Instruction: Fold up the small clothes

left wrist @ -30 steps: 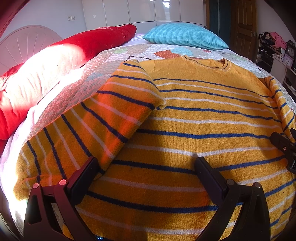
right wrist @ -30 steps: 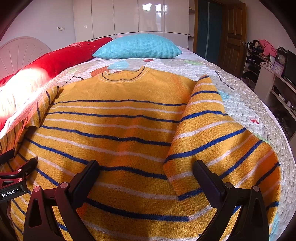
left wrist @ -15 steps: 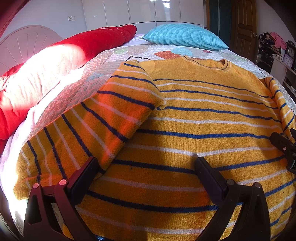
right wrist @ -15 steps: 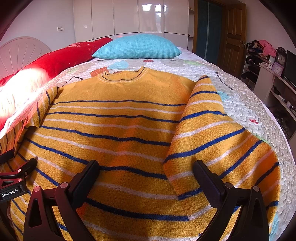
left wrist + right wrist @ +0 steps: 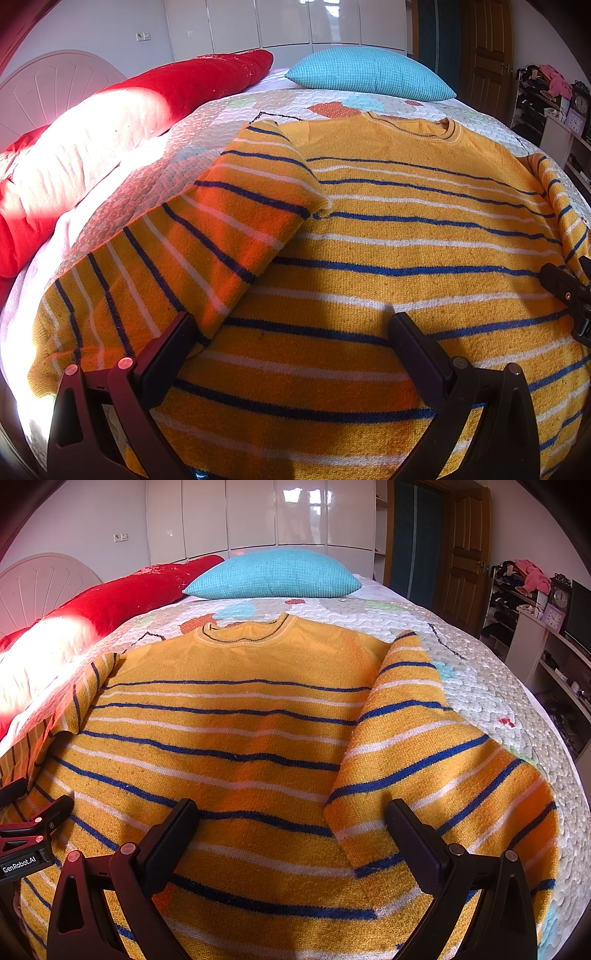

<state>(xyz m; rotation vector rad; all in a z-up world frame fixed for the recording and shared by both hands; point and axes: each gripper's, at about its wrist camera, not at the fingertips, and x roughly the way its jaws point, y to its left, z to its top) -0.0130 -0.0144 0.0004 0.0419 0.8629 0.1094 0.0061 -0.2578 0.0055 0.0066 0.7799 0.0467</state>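
Observation:
A yellow sweater with blue and white stripes lies flat on the bed, collar away from me; it also shows in the right wrist view. Its left sleeve and right sleeve both angle down beside the body. My left gripper is open and empty, low over the sweater's lower left part, its left finger at the sleeve edge. My right gripper is open and empty over the lower right part, its right finger on the sleeve. Each gripper's side shows in the other's view.
The bed carries a white quilted cover. A turquoise pillow and a long red cushion lie at the far side. A headboard stands left. Shelves with clutter and a door are at the right.

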